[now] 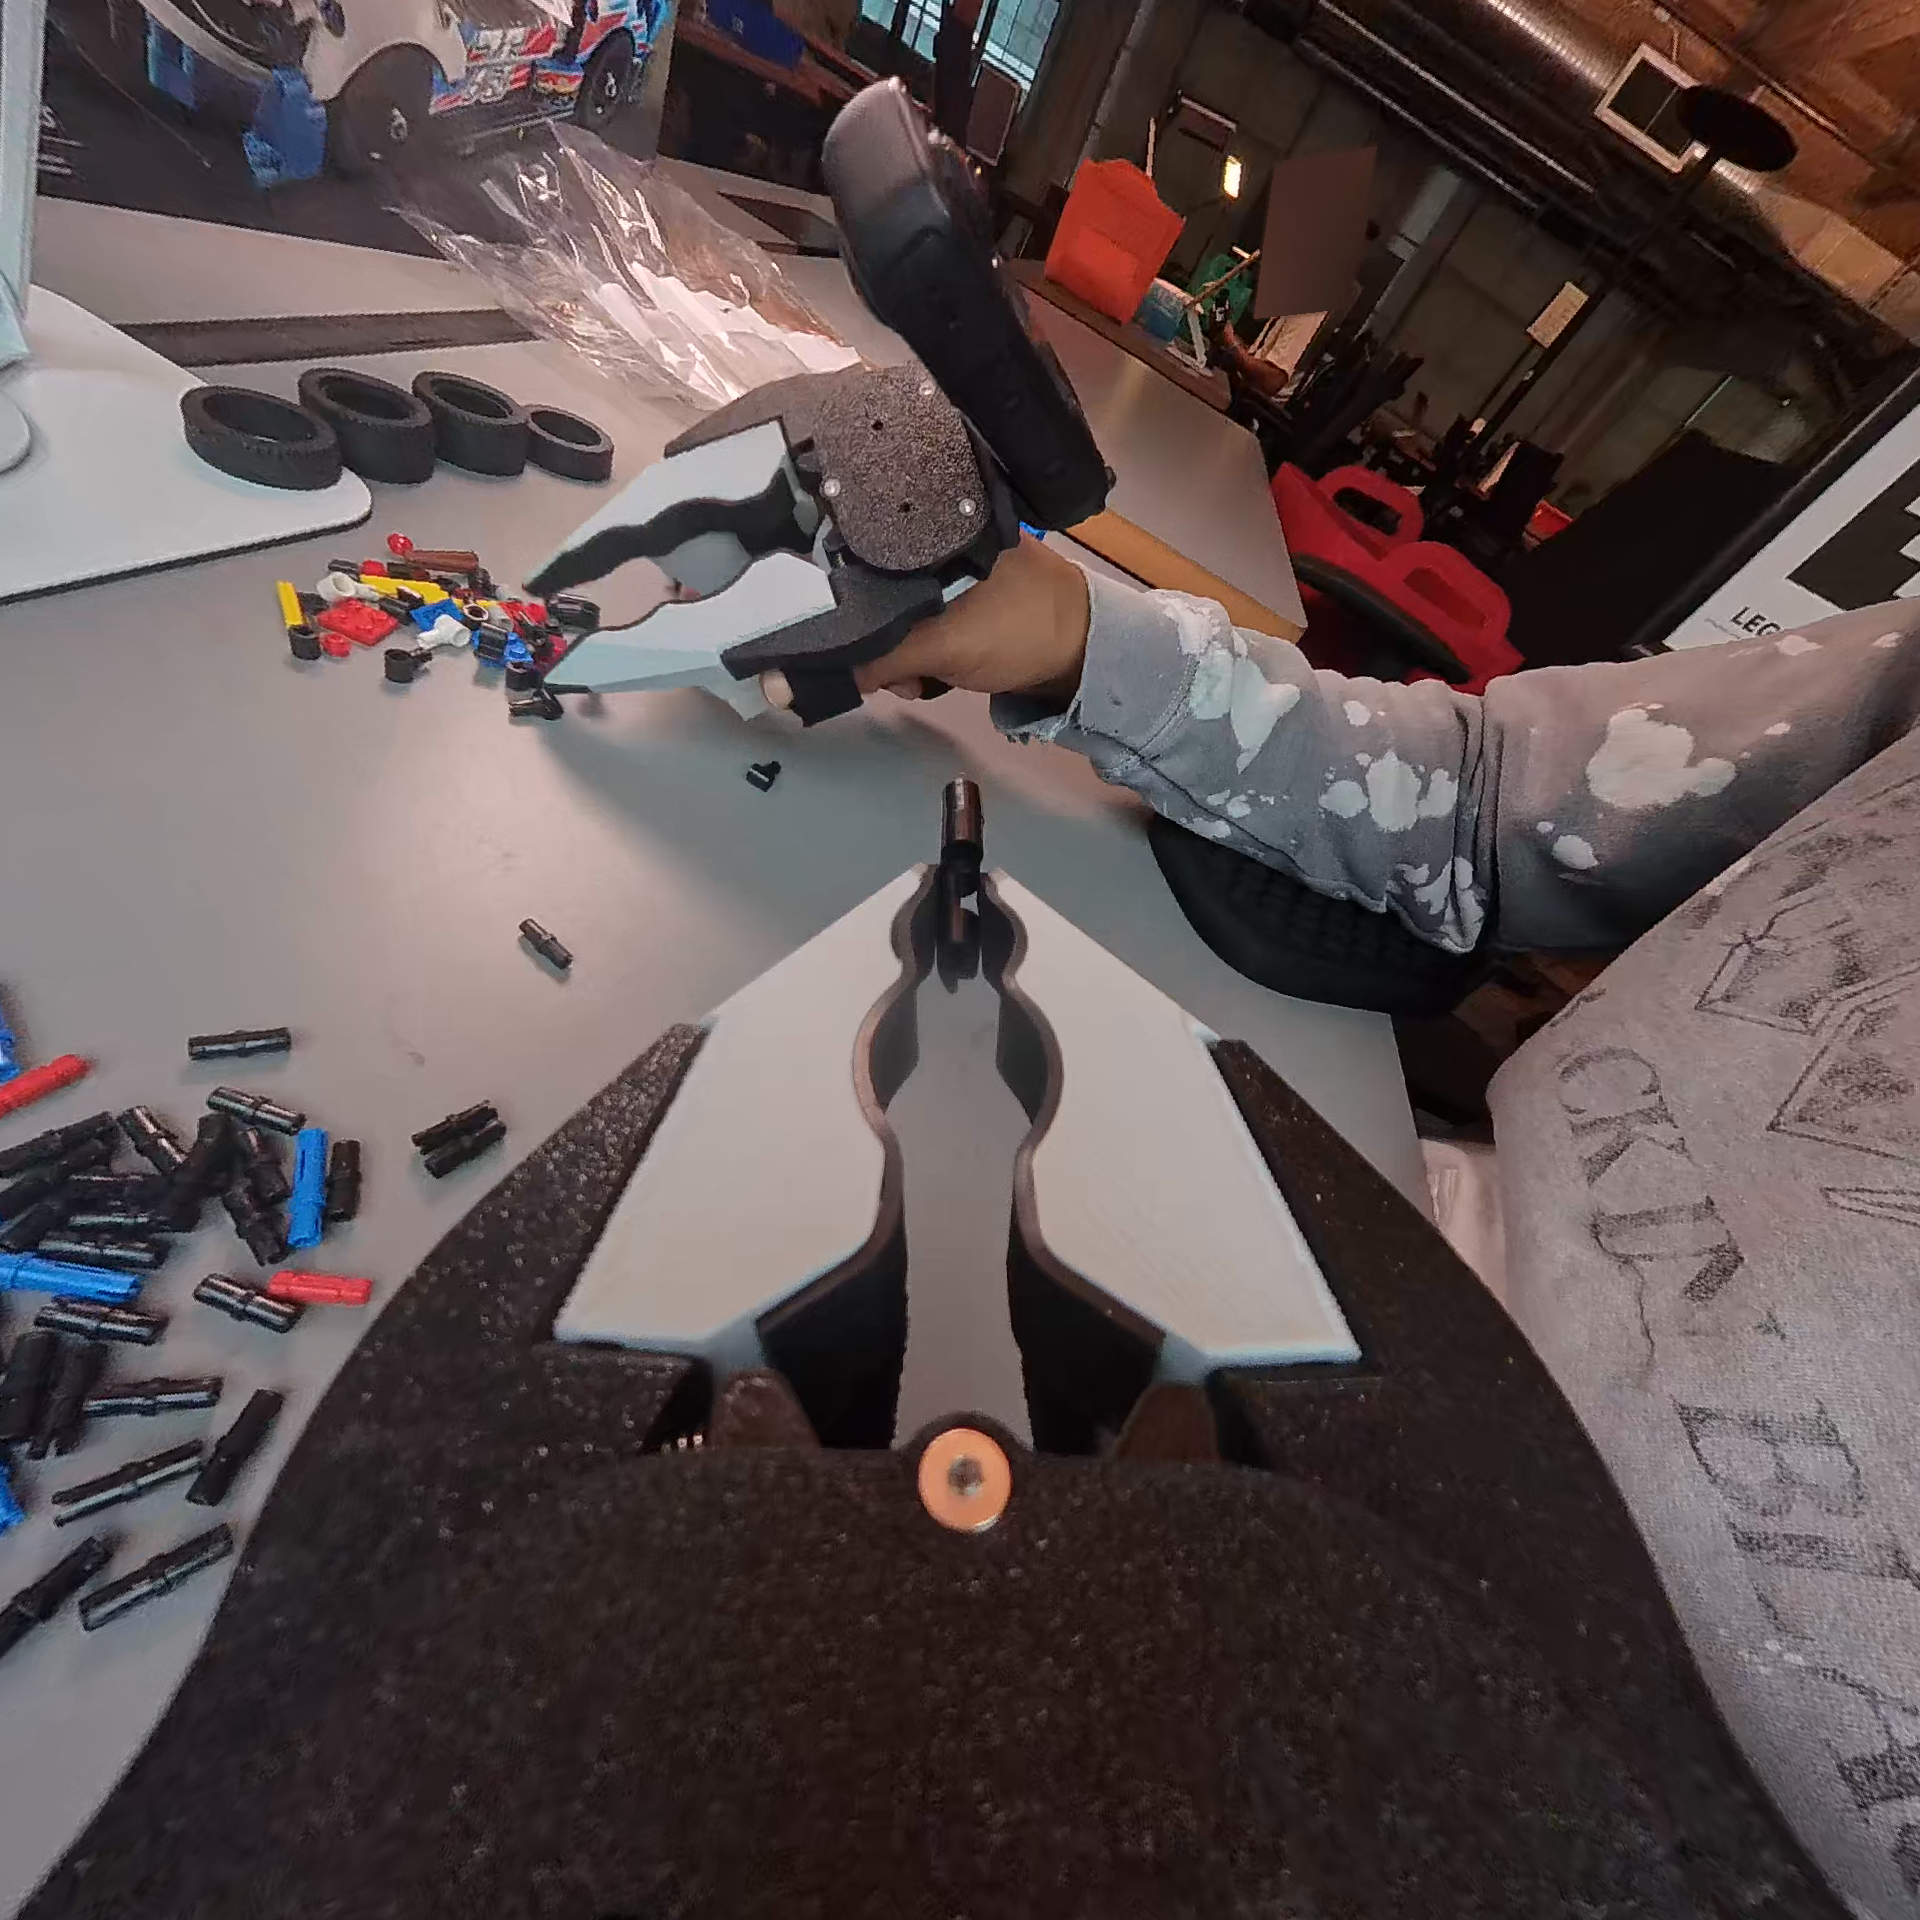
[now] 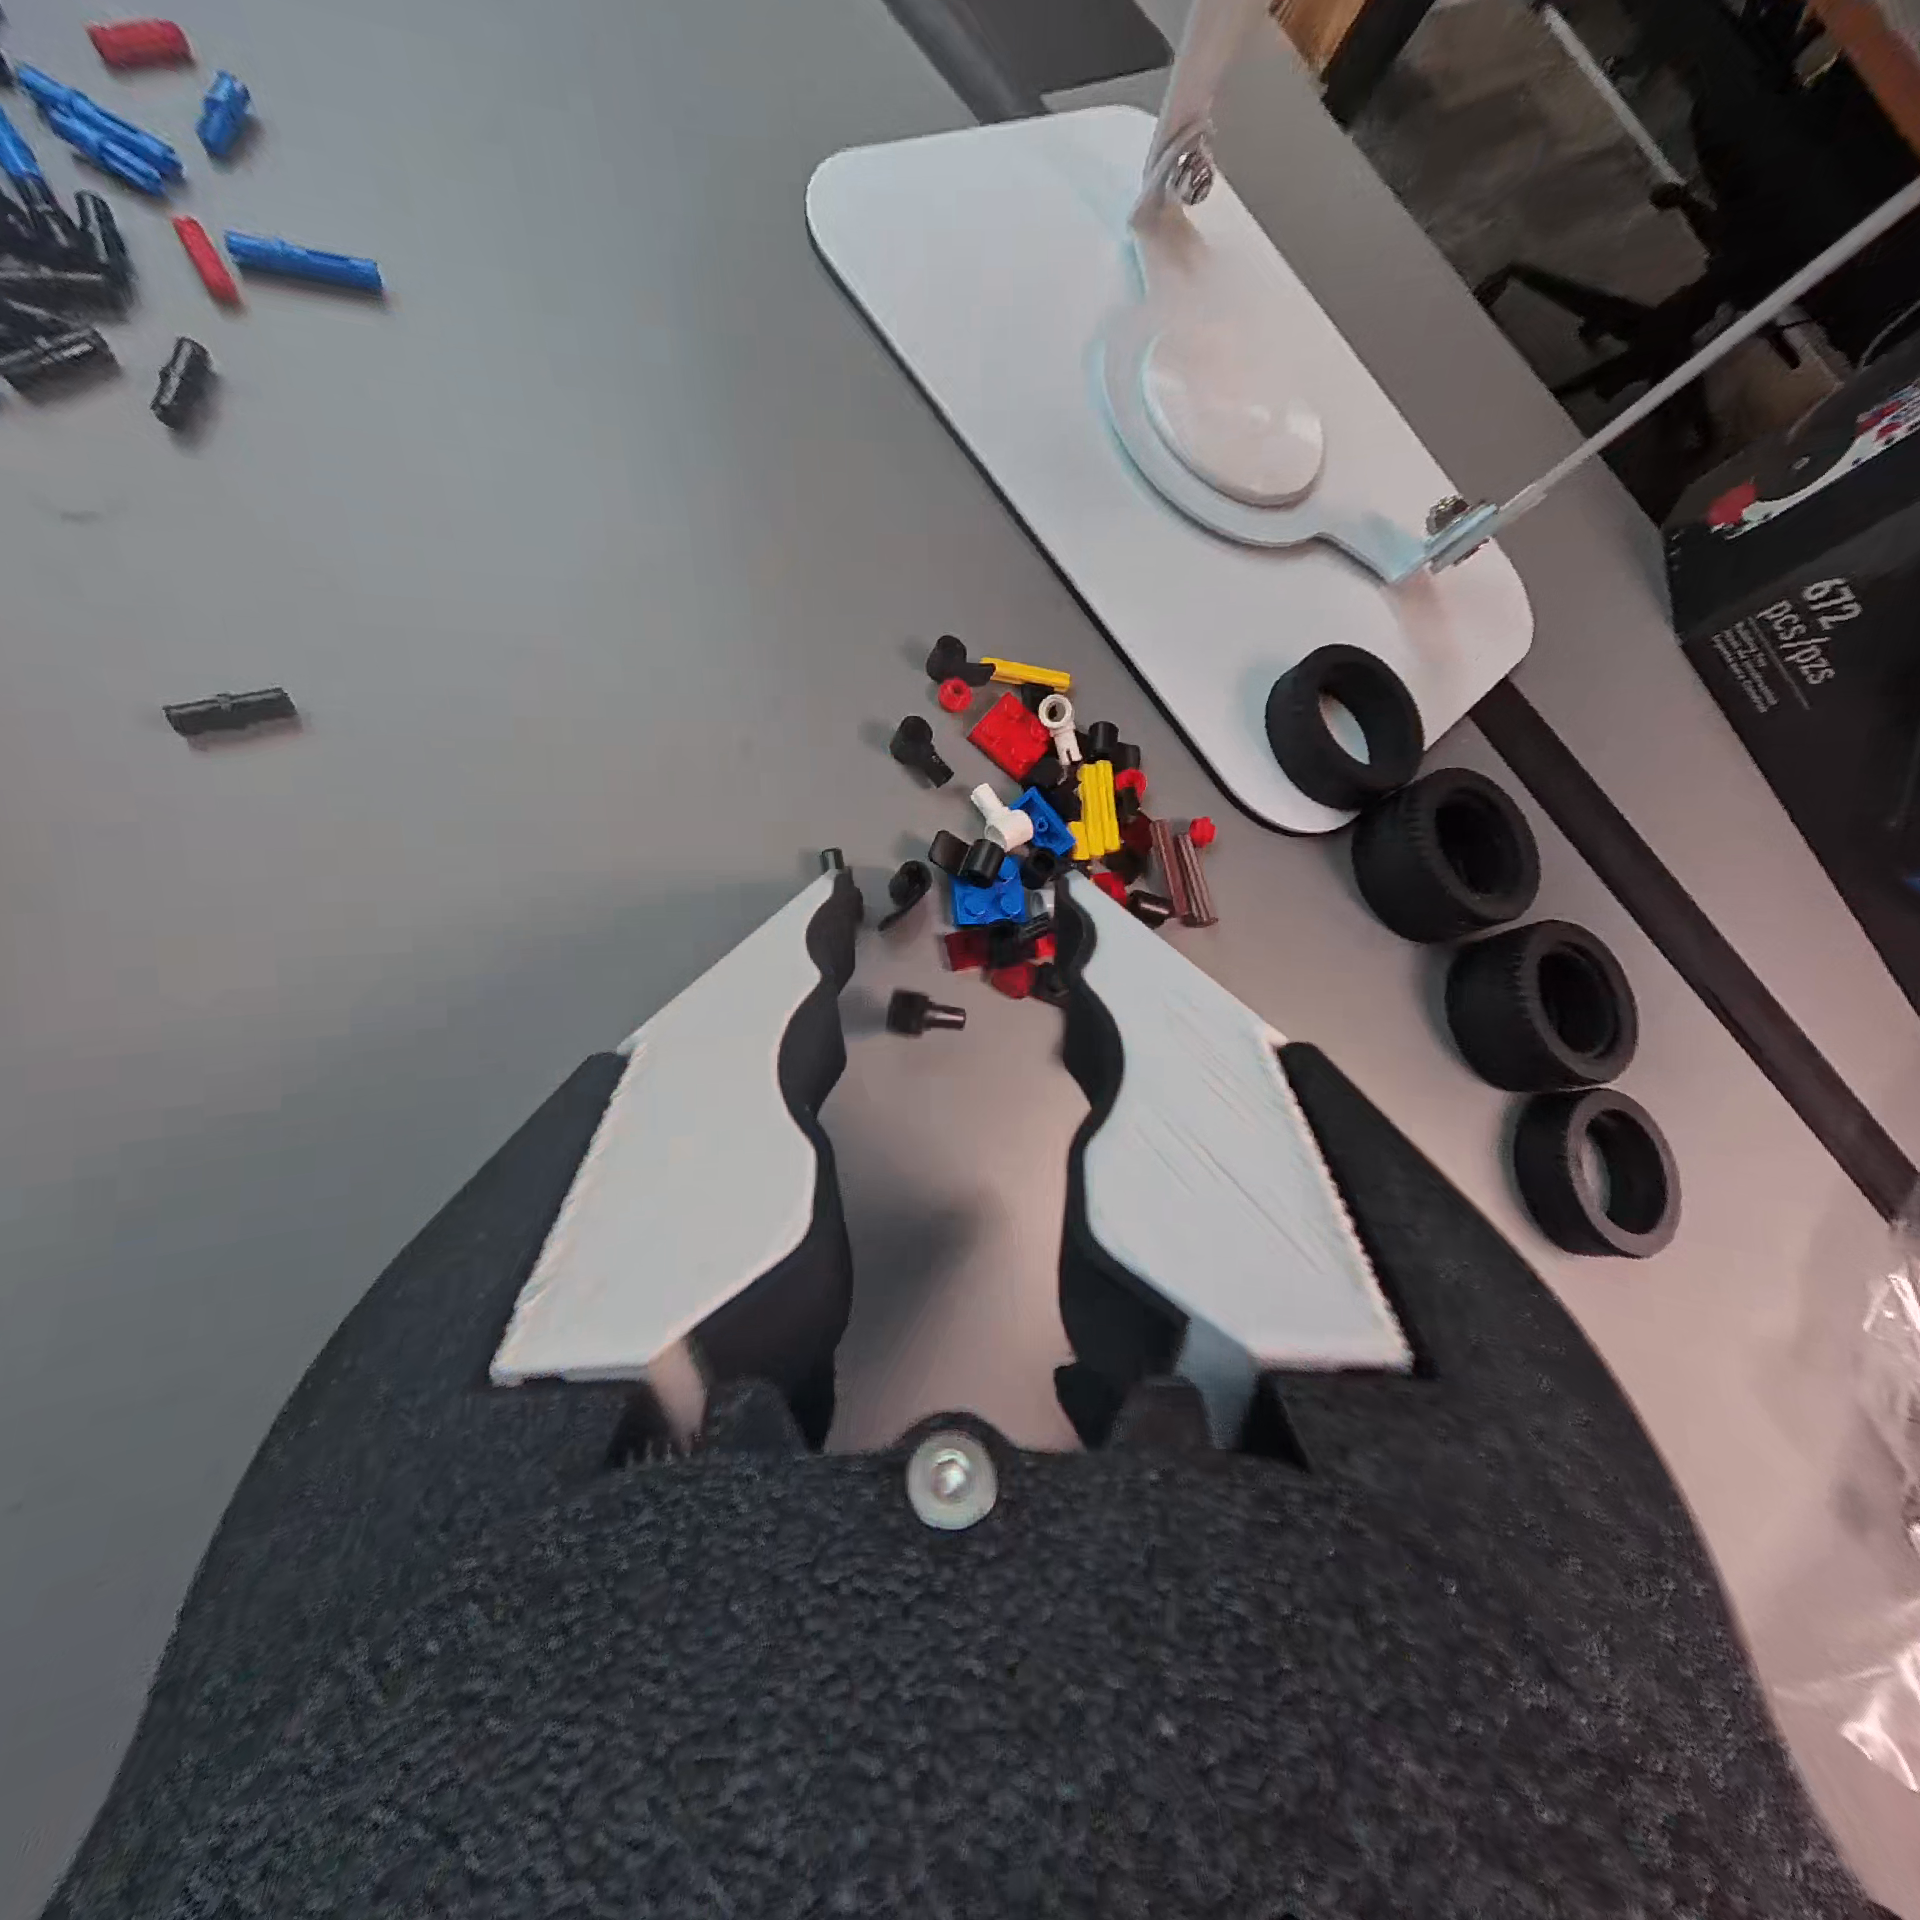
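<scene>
My left gripper [image 1: 958,883] is shut on a small black pin [image 1: 958,831], which sticks out past the fingertips above the grey table [image 1: 312,831]. My right gripper [image 2: 951,894] is open, its tips at the near edge of a small pile of mixed coloured building pieces [image 2: 1039,821]. A black pin piece [image 2: 925,1013] lies on the table between its fingers. In the left wrist view the right gripper [image 1: 551,634] shows open over the same pile [image 1: 416,613], held by a hand in a grey spotted sleeve [image 1: 1351,769].
Several black tyres [image 2: 1538,1003] lie in a row by a white stand base [image 2: 1039,343]. A heap of black, blue and red pins [image 1: 156,1247] lies left. A clear plastic bag [image 1: 623,249] and a printed box [image 1: 343,94] lie beyond. A grey cushion [image 1: 1714,1351] is right. Tip to tip, the grippers are about 20 cm apart.
</scene>
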